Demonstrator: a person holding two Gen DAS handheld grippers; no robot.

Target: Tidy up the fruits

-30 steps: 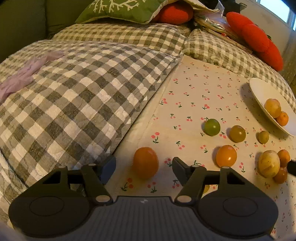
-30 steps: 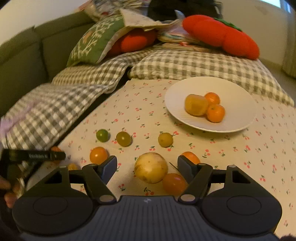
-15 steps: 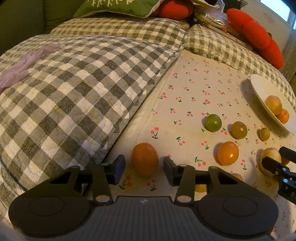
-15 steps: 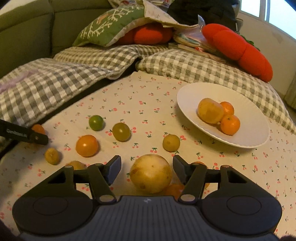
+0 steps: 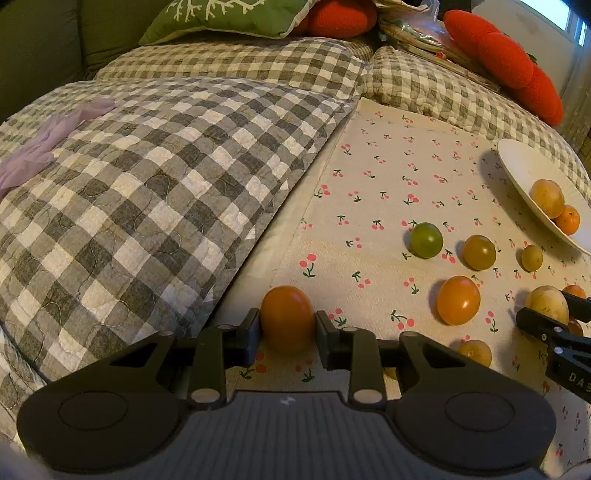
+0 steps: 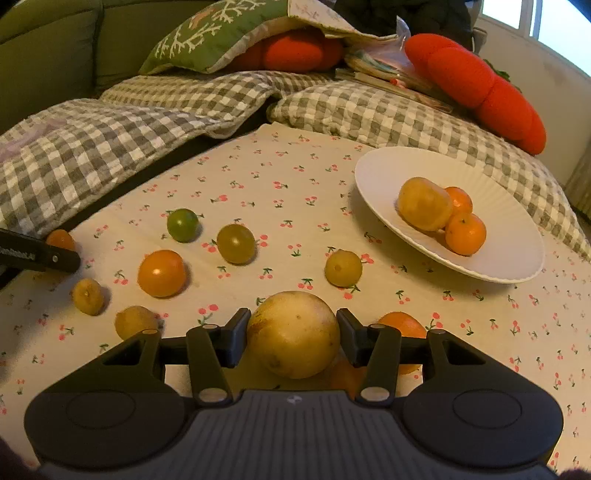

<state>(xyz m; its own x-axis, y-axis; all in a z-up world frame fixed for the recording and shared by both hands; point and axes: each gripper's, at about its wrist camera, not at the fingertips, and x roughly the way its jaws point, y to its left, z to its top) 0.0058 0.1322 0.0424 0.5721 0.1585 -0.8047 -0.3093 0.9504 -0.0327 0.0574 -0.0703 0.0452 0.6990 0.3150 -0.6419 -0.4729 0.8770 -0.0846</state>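
An orange tomato (image 5: 288, 310) lies at the cherry-print cloth's left edge. My left gripper (image 5: 288, 326) is closing, both pads pressed on its sides. In the right wrist view a big pale yellow fruit (image 6: 293, 332) sits between the closing jaws of my right gripper (image 6: 291, 330), and both pads touch it. The white plate (image 6: 509, 258) at the right holds a yellow fruit (image 6: 424, 203) and two mandarins (image 6: 465, 232). Loose on the cloth lie a green tomato (image 6: 183, 224), an olive one (image 6: 236, 243), an orange one (image 6: 161, 273) and several small yellow fruits.
A mandarin (image 6: 402, 325) lies right beside my right gripper's right finger. A grey checked quilt (image 5: 147, 184) rises along the cloth's left side and back. Red cushions (image 6: 480, 85) and a green cushion (image 6: 221, 29) lie behind it.
Both pairs of jaws have closed in from wide apart onto their fruits. The right gripper has sunk and come closer to the yellow fruit. The left hand has kept its place.
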